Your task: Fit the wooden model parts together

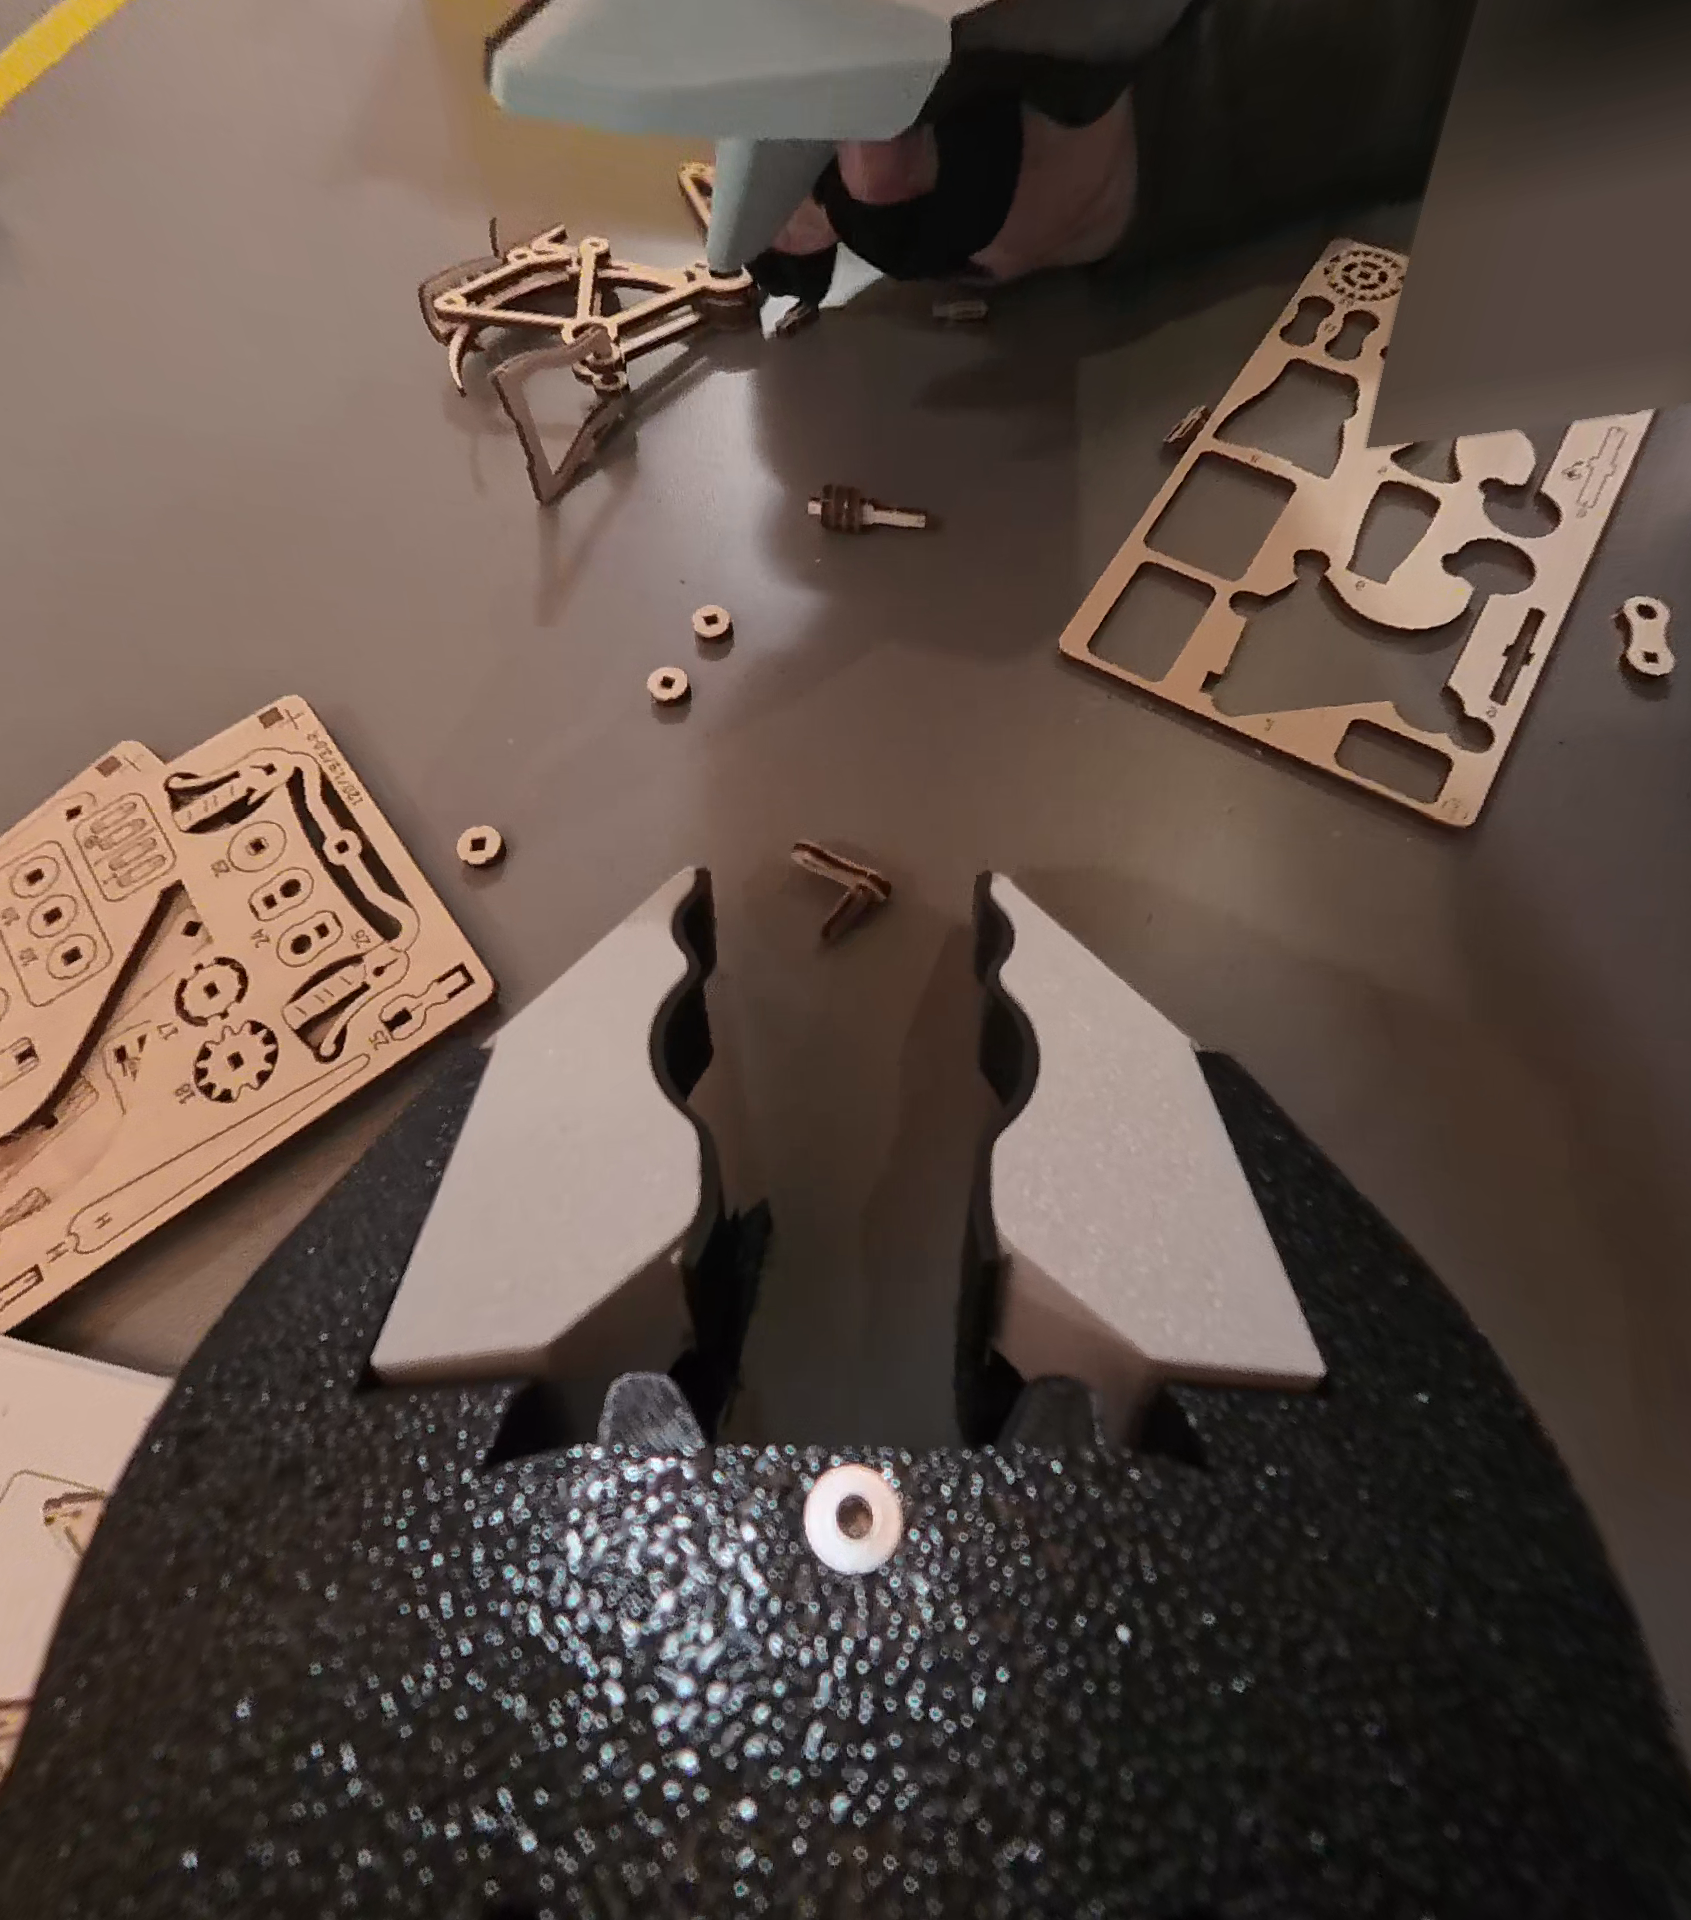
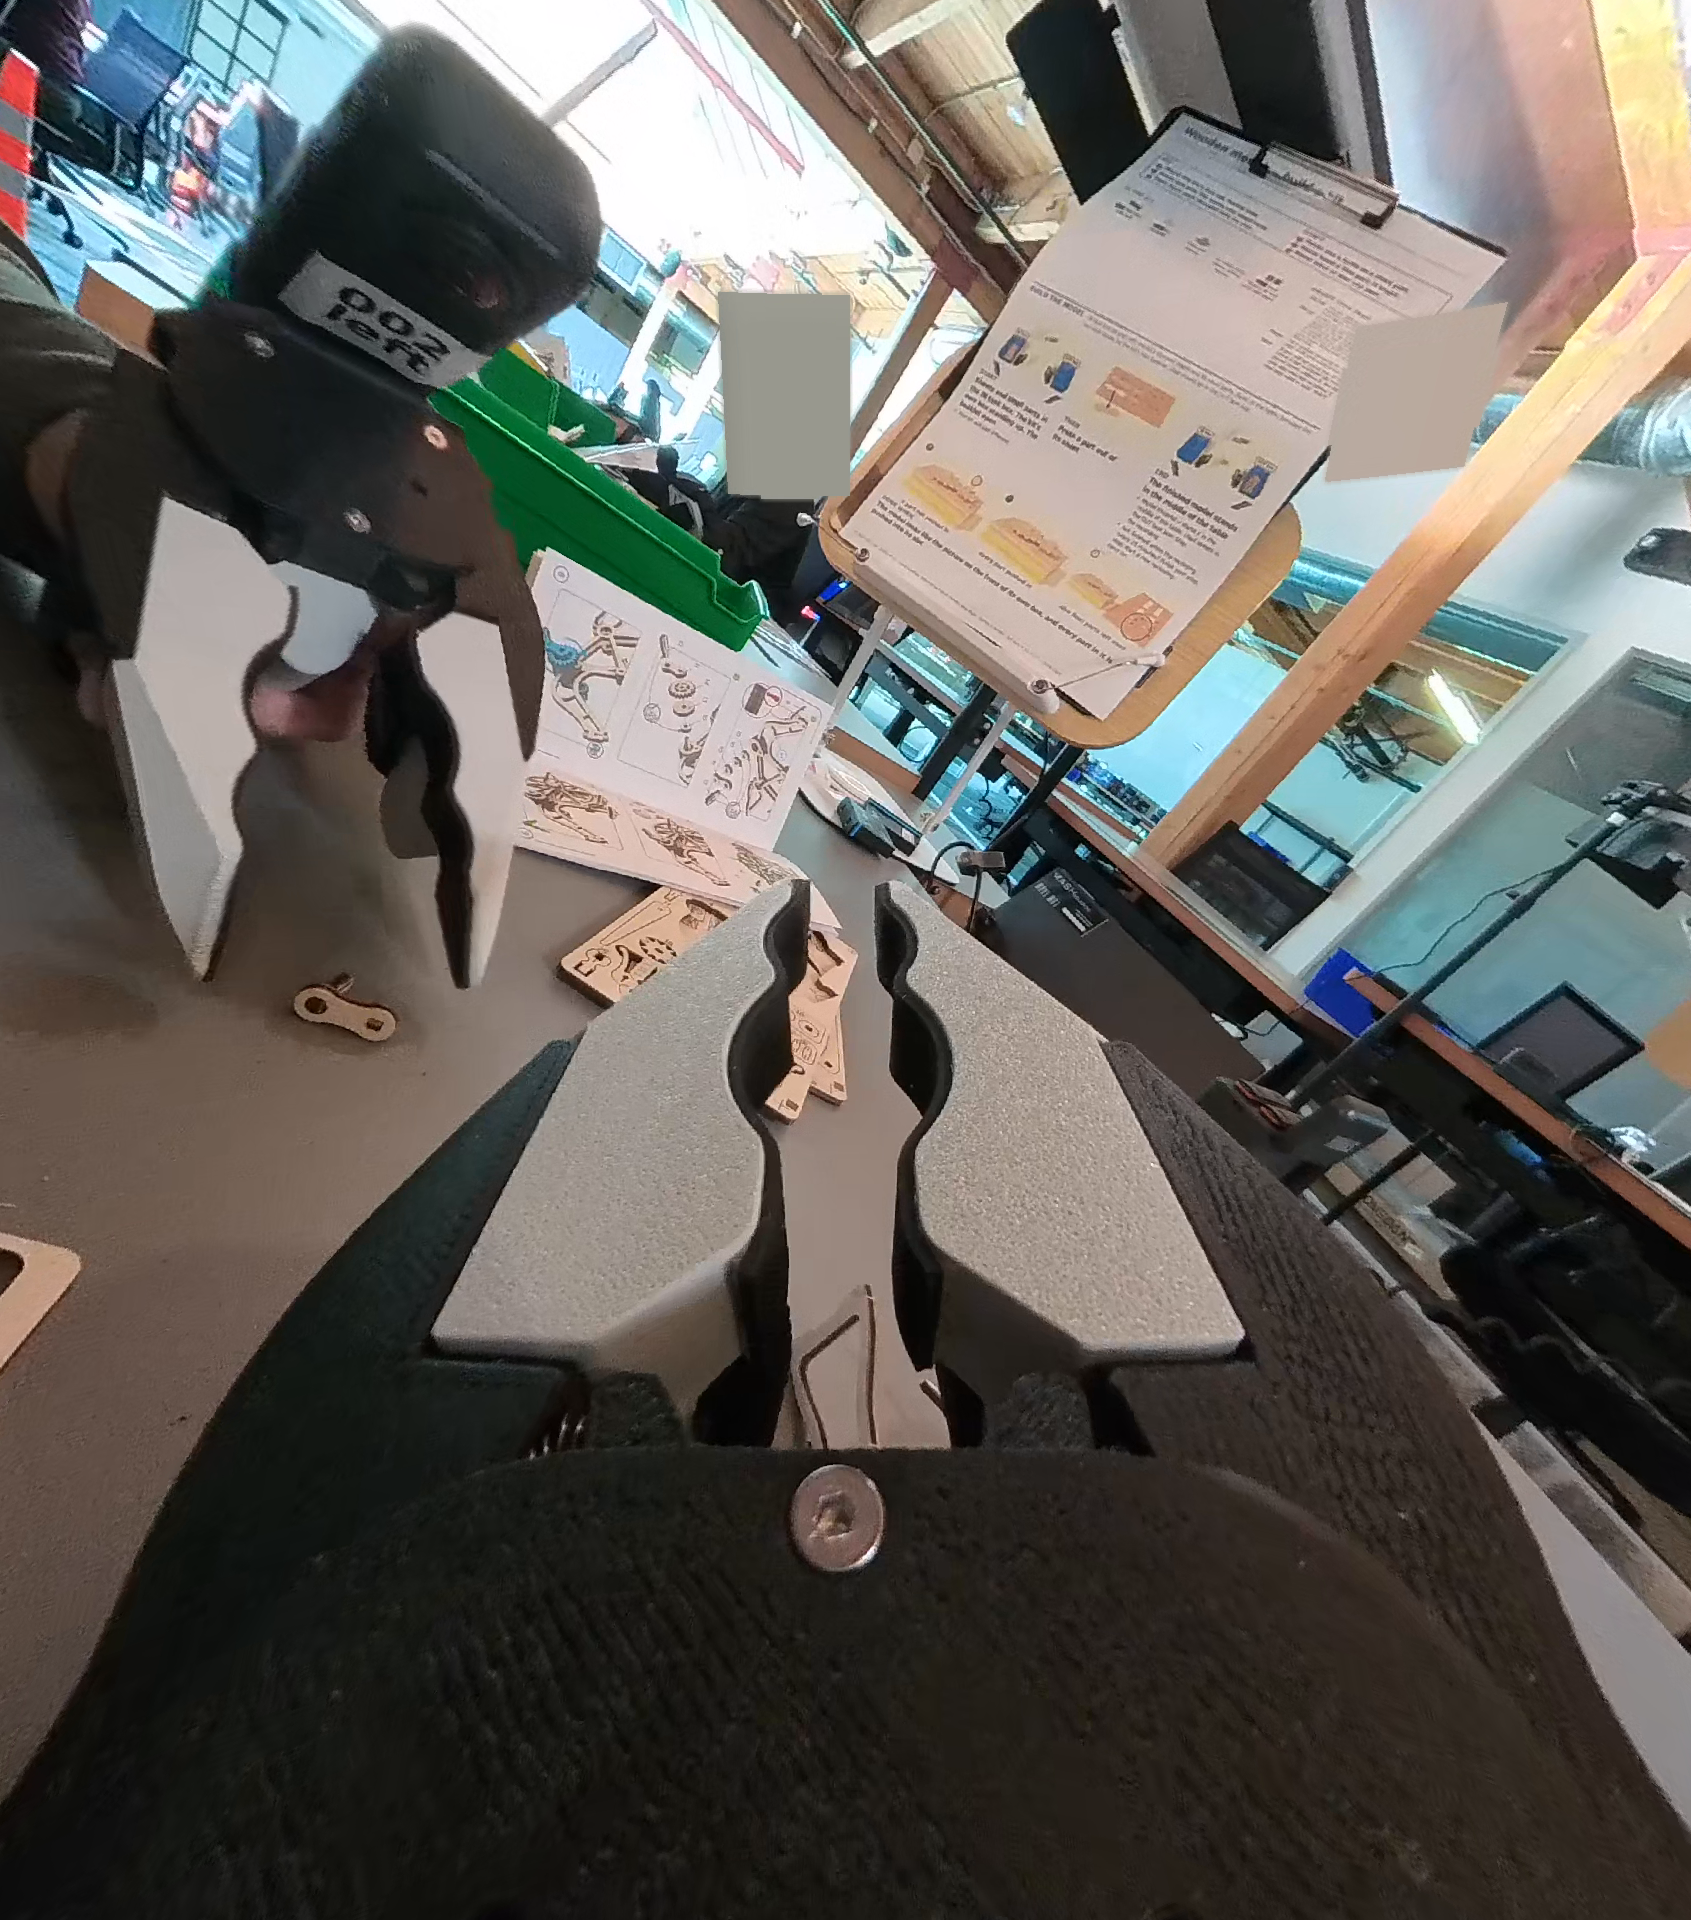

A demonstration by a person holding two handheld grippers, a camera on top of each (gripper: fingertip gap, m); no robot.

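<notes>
A partly built wooden model [image 1: 571,312] stands on the grey table [image 1: 197,520] at the far side. My right gripper [image 2: 841,899] has its jaws nearly together. In the left wrist view the right gripper [image 1: 732,260] comes down onto the model's right end and holds it there. My left gripper [image 1: 846,904] is open and empty, low over the table. A small bent wooden link [image 1: 841,899] lies just beyond its fingertips. In the right wrist view the link [image 2: 342,1013] lies under the open left gripper [image 2: 337,966].
A small axle with a gear [image 1: 862,509] and three washers [image 1: 668,684] lie between link and model. A punched-out sheet [image 1: 1340,582] and a flat link [image 1: 1651,649] lie right, part sheets [image 1: 145,987] and a booklet [image 2: 654,727] left. A clipboard stand [image 2: 1080,468] rises behind. My hands' fingertips stand some 12 cm from each other.
</notes>
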